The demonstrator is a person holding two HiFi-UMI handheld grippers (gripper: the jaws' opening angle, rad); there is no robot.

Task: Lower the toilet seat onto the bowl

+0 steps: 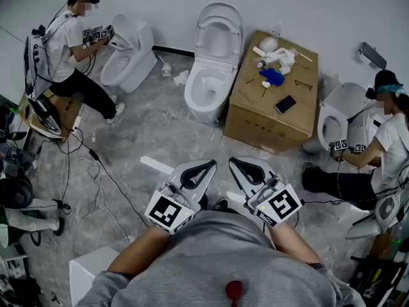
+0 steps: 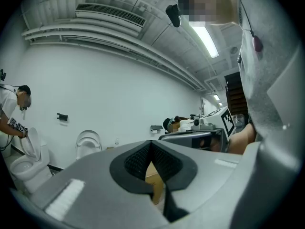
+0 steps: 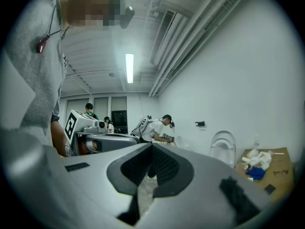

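Toilet seat (image 1: 218,36) and claws are well apart, so the lowering has not begun. Nearest the wearer, the left claw (image 1: 203,170) and the right claw (image 1: 241,166) are held side by side just in front of the grey shirt, tips pointing forward. Each gripper view shows its ribbed pads pressed together with nothing between them — both closed and empty. Beyond them lies marbled floor (image 1: 160,126), with a white slat (image 1: 155,165) just left of the left claw and black cables (image 1: 96,165) trailing further left. Past that stretch stands the white toilet (image 1: 206,88), its seat tipped up at the back over the open bowl, close to the far wall. Just beside it on the right sits a cardboard box (image 1: 275,101) carrying white bundles, a blue object (image 1: 272,77) and a phone (image 1: 285,103). The main risk looks like a slam: a closed claw can only nudge the seat, and past its balance point the seat could drop unchecked onto the bowl — opening a claw to take the rim would likely give control. The box crowds the right-hand approach, so the right claw could knock it or its load. Farther off, one person (image 1: 67,43) works at a toilet on the left and another person (image 1: 386,139) at one on the right, neither in the path.
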